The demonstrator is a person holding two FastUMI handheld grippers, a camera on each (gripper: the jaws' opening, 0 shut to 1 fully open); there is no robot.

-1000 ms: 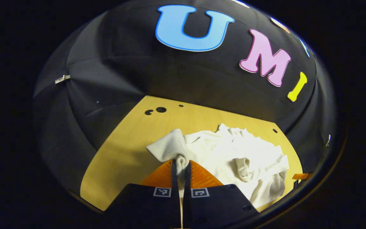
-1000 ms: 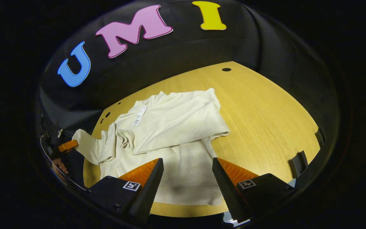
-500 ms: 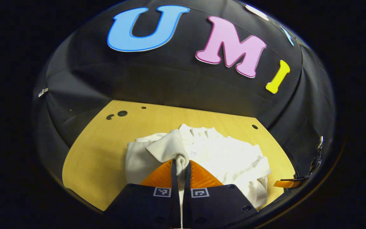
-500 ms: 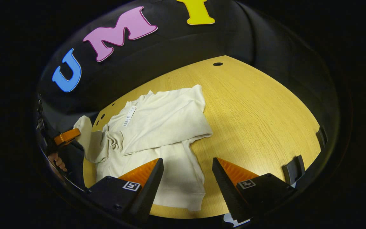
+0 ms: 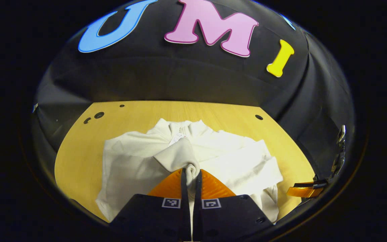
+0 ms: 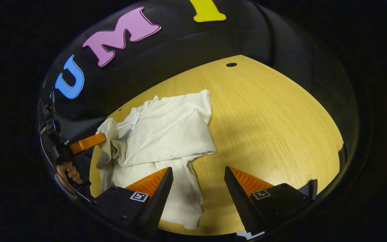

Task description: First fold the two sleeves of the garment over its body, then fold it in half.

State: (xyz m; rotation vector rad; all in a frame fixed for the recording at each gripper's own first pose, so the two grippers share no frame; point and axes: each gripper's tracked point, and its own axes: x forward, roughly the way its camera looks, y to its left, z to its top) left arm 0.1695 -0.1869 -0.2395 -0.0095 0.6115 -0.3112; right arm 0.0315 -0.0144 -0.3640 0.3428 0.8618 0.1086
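Pinched tight between the fingers of the left gripper (image 5: 190, 174) is the cuff end of one sleeve (image 5: 176, 156) of the cream garment (image 5: 210, 158), the cloth bunched into a small knot right at the fingertips and lifted above the body of the garment. From the right gripper view that same left gripper (image 6: 86, 143) sits at the far left edge of the scene, with a hand (image 6: 68, 171) wrapped round its handle and the raised sleeve (image 6: 108, 137) draped up to it. The garment (image 6: 166, 134) lies spread on the wooden table (image 6: 274, 114), collar pointing toward the booth's black wall, a white tag (image 6: 133, 121) showing near the neck. Its other sleeve (image 6: 173, 148) is already laid across the chest, and the hem hangs down toward the near edge of the table. The right gripper (image 6: 198, 174) hovers over the near side with its fingers spread wide and nothing between them; one finger is above the lower part of the garment, the other above bare wood. In the left gripper view the tip of the right gripper (image 5: 306, 190) pokes in at the right rim, just beside the garment's side edge. A few small dark holes (image 5: 97, 116) dot the table near its far corners.
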